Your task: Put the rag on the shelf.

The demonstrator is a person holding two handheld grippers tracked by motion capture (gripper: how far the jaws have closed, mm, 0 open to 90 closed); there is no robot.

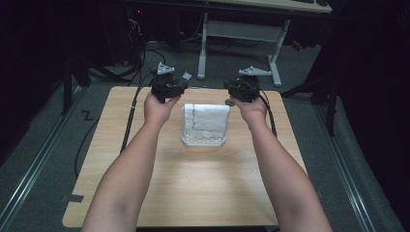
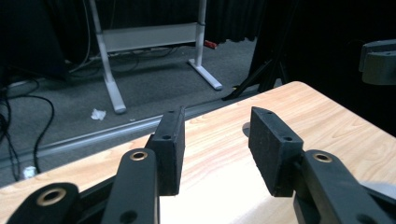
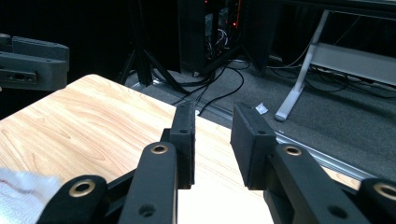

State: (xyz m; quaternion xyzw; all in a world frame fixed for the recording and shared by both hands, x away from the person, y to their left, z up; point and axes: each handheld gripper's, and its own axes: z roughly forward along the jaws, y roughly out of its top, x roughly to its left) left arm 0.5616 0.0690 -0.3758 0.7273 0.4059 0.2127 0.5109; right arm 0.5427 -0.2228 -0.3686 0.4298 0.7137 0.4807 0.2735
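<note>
Towel (image 1: 205,124) mid-table (image 1: 193,193), open wood all round

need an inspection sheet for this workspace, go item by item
surface: light wooden table, bare apart from the cloth
job's things: folded white towel with a red stitched line, lying flat mid-table, between the hands
clutter: nothing seen on the table
grippers: left claw and right claw both open, nothing between the jaws, held past the towel's far edge
cables: black cable trailing from the left claw over the table's left edge
surroundings: grey carpet, white desk frame, scrap of paper on the floor
</note>
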